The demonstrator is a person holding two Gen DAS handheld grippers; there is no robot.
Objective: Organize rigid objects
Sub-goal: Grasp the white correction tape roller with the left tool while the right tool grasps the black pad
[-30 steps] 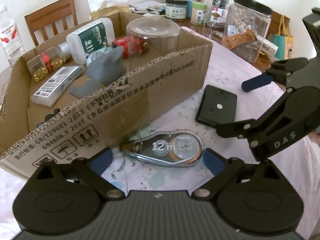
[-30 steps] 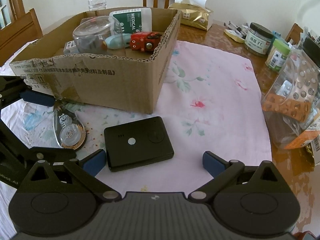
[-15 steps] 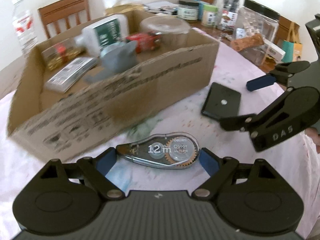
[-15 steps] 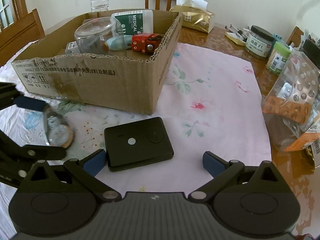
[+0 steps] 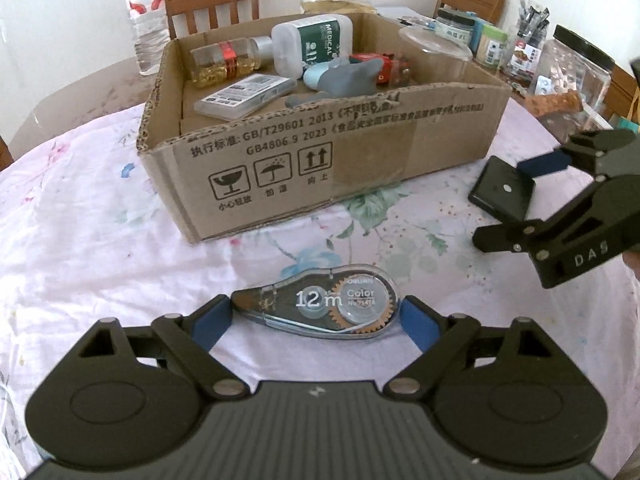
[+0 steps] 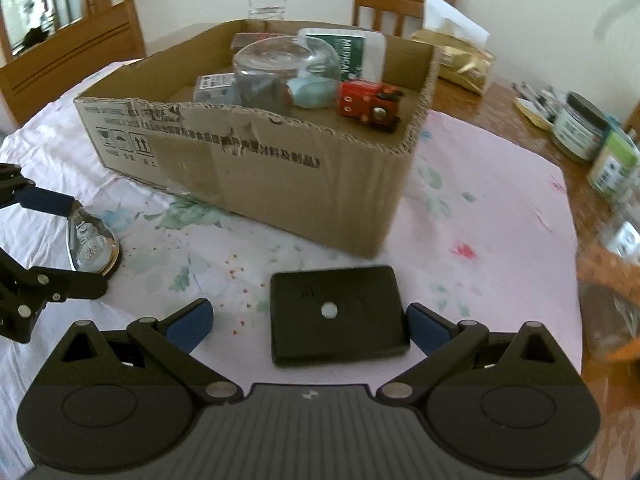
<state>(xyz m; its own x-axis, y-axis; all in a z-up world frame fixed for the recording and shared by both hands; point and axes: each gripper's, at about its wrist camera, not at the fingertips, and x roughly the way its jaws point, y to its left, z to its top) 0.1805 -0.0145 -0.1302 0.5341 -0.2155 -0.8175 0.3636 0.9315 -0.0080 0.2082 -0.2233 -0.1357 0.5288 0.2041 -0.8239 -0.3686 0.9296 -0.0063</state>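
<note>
left gripper [image 5: 316, 320] brackets the correction tape dispenser [image 5: 320, 306], which lies flat on the floral tablecloth [image 5: 80, 248] in front of the cardboard box [image 5: 320, 152]. pads touch or nearly touch both ends — a firm clamp cannot be confirmed. right gripper [image 6: 308, 322] stands apart around the black rectangular device [image 6: 336, 314], right pad at its edge, left pad clear. judgement: centre each item between the pads, close squarely on the long ends, lift level. the dispenser's tapered nose may slip — seat the pad further in before carrying it over the box wall.
</note>
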